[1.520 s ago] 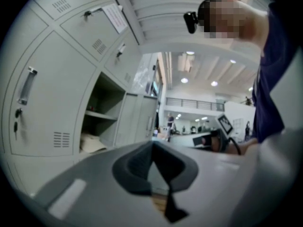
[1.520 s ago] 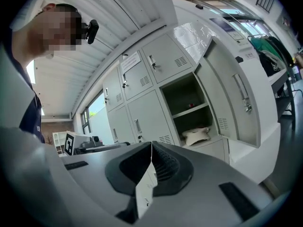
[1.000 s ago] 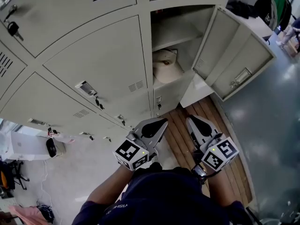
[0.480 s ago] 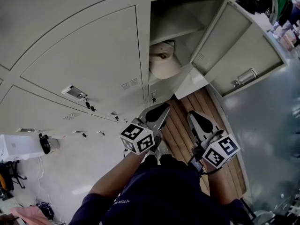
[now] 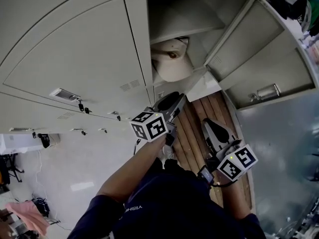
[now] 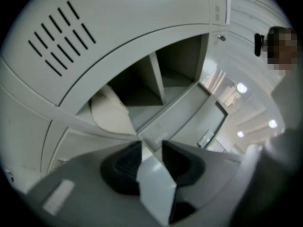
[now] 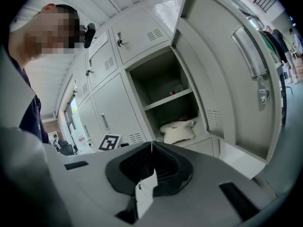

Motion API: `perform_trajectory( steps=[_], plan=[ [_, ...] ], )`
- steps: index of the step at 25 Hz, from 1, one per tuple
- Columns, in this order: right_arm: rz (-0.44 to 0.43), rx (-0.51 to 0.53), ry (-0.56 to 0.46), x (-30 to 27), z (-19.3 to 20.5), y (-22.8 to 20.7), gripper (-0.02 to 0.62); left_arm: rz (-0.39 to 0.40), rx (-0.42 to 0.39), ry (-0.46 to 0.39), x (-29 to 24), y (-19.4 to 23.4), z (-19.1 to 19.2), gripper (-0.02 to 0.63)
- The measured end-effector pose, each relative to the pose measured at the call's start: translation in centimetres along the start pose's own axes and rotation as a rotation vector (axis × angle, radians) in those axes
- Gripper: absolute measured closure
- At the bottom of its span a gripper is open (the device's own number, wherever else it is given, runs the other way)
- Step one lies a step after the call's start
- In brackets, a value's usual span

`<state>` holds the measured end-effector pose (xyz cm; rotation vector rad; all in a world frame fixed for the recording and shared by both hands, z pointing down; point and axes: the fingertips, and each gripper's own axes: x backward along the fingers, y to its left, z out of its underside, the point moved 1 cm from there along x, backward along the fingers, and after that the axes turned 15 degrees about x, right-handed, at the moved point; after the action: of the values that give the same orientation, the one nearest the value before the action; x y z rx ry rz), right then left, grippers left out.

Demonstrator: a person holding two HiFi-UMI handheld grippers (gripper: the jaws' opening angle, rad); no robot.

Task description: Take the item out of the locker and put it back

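In the head view, the grey metal locker [image 5: 141, 49] stands with its door [image 5: 269, 54] swung wide to the right. The cream-coloured soft fabric item [image 5: 172, 63] lies on the floor of that compartment, beneath the inner shelf [image 5: 189, 24]. My left tool [image 5: 172, 101] is raised and stretched forward on a long, nearly straight forearm. Its tips are just below the compartment's lip, near the item but apart from it. The right tool [image 5: 214, 131] hangs lower and nearer to me, over the wooden slats [image 5: 192, 133].

In the left gripper view, the jaws are opening, with a clear gap and nothing between the pads. The item [image 6: 111, 112] sits farther in and left of that gap, partly behind the locker's frame. I judge this to be the reach in for the pick. To do it well, I would steer left until the fabric is centred in the gap and lift clear of the frame edge. Then I would push the pads well over a thick fold, and only then close.

In the right gripper view, the jaws meet at the tip with nothing in them. This tool points towards the open compartment, where the item [image 7: 177, 131] shows, but is well apart from it.
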<state>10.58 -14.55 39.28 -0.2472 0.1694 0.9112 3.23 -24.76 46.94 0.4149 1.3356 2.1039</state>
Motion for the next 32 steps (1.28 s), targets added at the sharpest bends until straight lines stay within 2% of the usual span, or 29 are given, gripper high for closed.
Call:
perform_trajectory(
  steps=[7,17,27,32],
  plan=[
    [-0.033,-0.026,0.038,0.4,1.4,-2.6,0.589,-0.024,0.169,-0.083,-4.2,2.5,-0.5,0.463],
    [-0.031,-0.064,0.104,1.2,3.8,-5.3,0.589,-0.011,0.341,-0.197,-7.0,5.0,-2.0,0.46],
    [-0.052,-0.075,0.126,0.6,4.3,-5.3,0.589,0.018,0.406,-0.242,-7.9,5.6,-3.4,0.466],
    [-0.051,-0.075,0.126,0.6,4.2,-5.3,0.589,0.017,0.431,-0.245,-7.9,5.8,-3.3,0.531]
  ],
)
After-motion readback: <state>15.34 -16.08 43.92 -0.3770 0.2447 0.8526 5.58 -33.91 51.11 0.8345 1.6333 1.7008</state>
